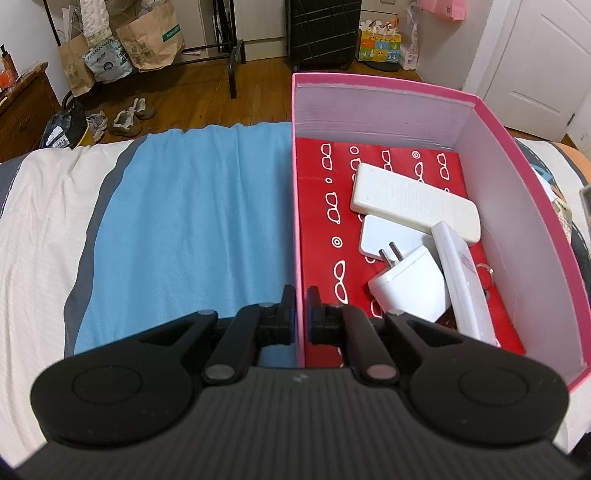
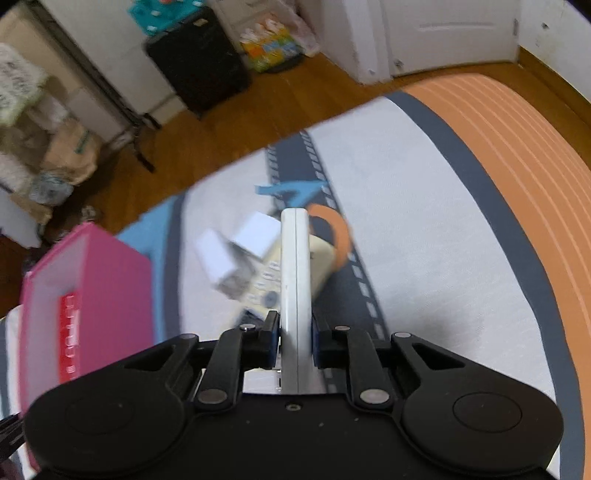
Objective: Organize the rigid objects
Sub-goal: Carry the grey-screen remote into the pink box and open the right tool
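Observation:
A pink box (image 1: 524, 206) with a red patterned floor stands on the bed. In it lie a flat white power bank (image 1: 413, 201), a white square adapter (image 1: 391, 236), a white plug charger (image 1: 410, 284) and a long white device (image 1: 465, 280). My left gripper (image 1: 301, 314) is shut on the box's left wall, one finger on each side. My right gripper (image 2: 294, 336) is shut on a slim white remote-like device (image 2: 294, 266), held edge-up above the bed. Below it lie a beige remote (image 2: 288, 277) and white blocks (image 2: 236, 251). The pink box (image 2: 103, 291) is at the left.
A blue cloth (image 1: 184, 229) covers the bed left of the box. The bed's far edge drops to a wood floor (image 1: 207, 96) with shoes, bags and a black suitcase (image 1: 321, 33). An orange striped band (image 2: 524, 158) runs along the bedding at the right.

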`<control>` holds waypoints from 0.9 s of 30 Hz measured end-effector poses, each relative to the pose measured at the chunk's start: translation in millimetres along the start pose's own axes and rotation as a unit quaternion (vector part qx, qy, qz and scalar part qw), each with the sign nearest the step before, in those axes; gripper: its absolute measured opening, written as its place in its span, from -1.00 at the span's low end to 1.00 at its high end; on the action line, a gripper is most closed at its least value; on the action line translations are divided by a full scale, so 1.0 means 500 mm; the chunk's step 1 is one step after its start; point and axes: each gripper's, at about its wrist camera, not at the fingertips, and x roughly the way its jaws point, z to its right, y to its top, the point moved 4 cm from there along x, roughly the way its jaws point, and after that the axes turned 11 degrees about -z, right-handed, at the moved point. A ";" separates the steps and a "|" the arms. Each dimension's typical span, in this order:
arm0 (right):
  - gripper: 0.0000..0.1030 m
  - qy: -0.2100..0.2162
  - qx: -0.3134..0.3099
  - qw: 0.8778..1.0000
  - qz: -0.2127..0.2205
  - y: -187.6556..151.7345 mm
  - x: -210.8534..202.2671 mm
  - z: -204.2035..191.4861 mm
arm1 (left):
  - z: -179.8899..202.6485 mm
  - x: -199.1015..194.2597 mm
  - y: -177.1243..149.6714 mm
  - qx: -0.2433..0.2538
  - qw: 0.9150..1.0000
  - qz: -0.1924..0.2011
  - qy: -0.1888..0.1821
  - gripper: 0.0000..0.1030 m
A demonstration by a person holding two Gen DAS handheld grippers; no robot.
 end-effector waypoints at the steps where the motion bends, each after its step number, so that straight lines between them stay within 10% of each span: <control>1: -0.60 0.007 -0.005 1.000 0.004 -0.005 -0.009 -0.010 | 0.000 0.000 0.000 0.000 1.000 0.000 0.000 -0.91; 17: -0.60 0.249 -0.113 0.962 -0.004 -0.106 -0.085 -0.217 | -0.001 0.001 -0.001 -0.001 1.000 -0.001 -0.002 -0.91; 27: -0.51 0.213 -0.177 0.959 -0.059 -0.184 0.012 -0.333 | -0.002 0.000 -0.004 -0.003 1.000 -0.001 -0.003 -0.91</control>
